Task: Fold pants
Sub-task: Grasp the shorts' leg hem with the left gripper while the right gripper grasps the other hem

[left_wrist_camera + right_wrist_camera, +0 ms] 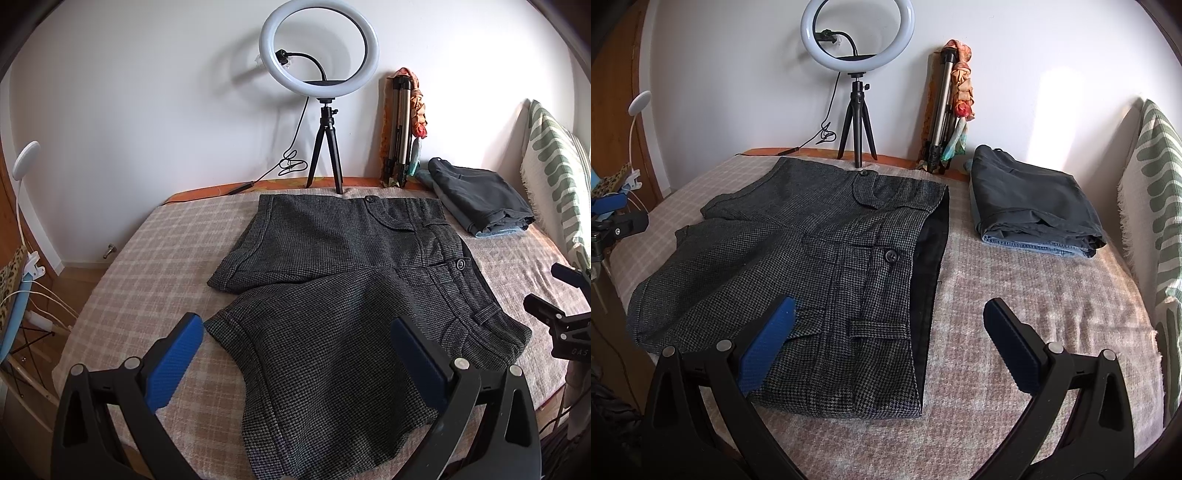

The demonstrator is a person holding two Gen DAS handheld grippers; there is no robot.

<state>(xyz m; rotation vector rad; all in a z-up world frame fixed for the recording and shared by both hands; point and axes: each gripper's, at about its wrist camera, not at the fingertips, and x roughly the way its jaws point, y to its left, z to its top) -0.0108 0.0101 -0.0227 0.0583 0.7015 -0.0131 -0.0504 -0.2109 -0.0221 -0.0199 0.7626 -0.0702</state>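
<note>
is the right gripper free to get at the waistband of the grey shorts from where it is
Probably yes: the right gripper is open just above the shorts, the waistband lies between its fingers, and nothing covers it.

Grey houndstooth shorts (332, 295), spread flat on bed, unfolded, waistband w/ dark lining showing

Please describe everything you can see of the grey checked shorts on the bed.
The shorts look like dark grey houndstooth wool. They lie flat and unfolded on the plaid blanket, waistband to the right, legs to the left. Two buttoned pocket flaps, belt loops and a black lining at the waist show. Neither open gripper touches them.
</note>
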